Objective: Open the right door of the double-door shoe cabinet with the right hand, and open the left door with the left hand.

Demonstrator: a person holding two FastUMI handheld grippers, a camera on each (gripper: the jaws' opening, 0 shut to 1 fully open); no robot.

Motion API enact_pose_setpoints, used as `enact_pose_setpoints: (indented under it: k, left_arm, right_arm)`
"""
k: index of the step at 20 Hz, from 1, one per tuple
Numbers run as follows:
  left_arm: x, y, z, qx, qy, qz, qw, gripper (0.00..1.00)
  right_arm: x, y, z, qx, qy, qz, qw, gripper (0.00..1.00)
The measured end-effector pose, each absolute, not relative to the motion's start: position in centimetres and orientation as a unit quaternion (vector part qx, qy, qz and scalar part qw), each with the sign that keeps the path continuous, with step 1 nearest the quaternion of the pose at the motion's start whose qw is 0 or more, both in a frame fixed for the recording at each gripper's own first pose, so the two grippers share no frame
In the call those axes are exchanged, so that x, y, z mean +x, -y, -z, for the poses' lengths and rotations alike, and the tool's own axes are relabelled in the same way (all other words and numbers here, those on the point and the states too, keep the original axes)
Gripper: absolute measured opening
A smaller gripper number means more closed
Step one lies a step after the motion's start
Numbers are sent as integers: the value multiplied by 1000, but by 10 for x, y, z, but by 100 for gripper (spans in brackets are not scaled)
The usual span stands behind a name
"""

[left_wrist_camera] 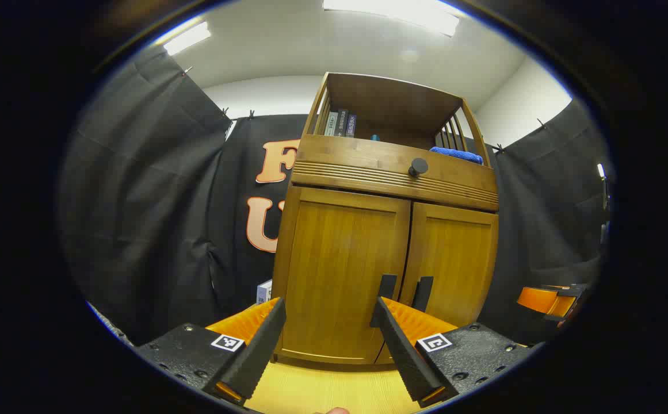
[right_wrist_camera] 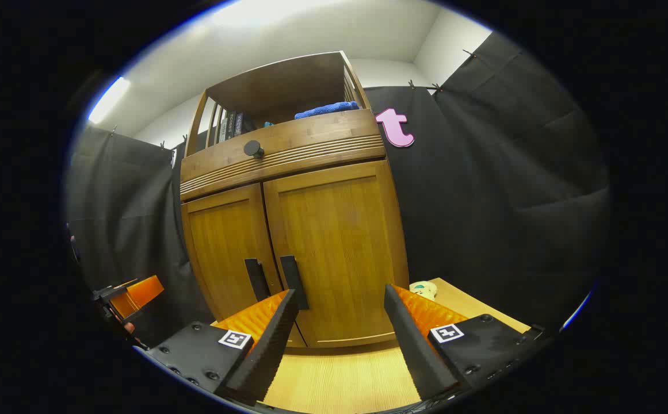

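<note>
My left gripper (left_wrist_camera: 328, 322) and right gripper (right_wrist_camera: 339, 313) hang spread apart, holding nothing. The shoe cabinet (left_wrist_camera: 368, 259) stands ahead, both doors closed, its two handles (right_wrist_camera: 276, 282) beyond my fingertips.

Two low cameras, both facing the shoe cabinet (left_wrist_camera: 388, 241) from close in.

The left gripper view looks up from before the left door (left_wrist_camera: 342, 276); the right gripper view looks up from before the right door (right_wrist_camera: 339, 253). Both share the cabinet front, its handles and top shelf (right_wrist_camera: 287, 98).

Left tool (left_wrist_camera: 328, 322) agape before closed shoe cabinet (left_wrist_camera: 388, 253) doors.
</note>
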State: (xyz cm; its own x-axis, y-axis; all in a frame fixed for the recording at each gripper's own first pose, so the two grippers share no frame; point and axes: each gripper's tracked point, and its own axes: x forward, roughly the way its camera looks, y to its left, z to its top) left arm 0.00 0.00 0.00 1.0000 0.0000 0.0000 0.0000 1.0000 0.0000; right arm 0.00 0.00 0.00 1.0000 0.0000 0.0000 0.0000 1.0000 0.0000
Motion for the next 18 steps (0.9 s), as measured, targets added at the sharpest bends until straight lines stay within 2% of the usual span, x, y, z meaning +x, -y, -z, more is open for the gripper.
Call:
enact_pose_setpoints:
  k: [3, 4, 5, 7, 10, 14, 16, 18]
  left_arm:
    - [0, 0, 0, 2, 1, -1, 1000, 91]
    - [-1, 0, 1, 3, 0, -2, 1000, 98]
    - [-1, 0, 1, 3, 0, -2, 1000, 94]
    - [-1, 0, 0, 2, 0, -3, 1000, 98]
    - [-2, -1, 1, 1, 0, -3, 1000, 92]
    - [-2, -2, 0, 3, 0, -5, 1000, 91]
    - [-2, -2, 0, 5, 0, -5, 1000, 98]
    - [-2, -2, 1, 5, -1, -6, 1000, 94]
  right_arm:
    - [-1, 1, 0, 0, 0, 1, 1000, 98]
    - [-1, 1, 1, 0, -1, 0, 1000, 98]
    - [-1, 1, 2, 1, -2, 0, 1000, 98]
    - [-2, 0, 2, 2, -2, -2, 1000, 98]
    - [-2, 0, 2, 1, -2, -2, 1000, 97]
    - [-4, 1, 1, 1, -1, -1, 1000, 100]
    - [-3, 1, 1, 1, -1, -1, 1000, 97]
    - [-3, 0, 2, 2, -2, -3, 1000, 100]
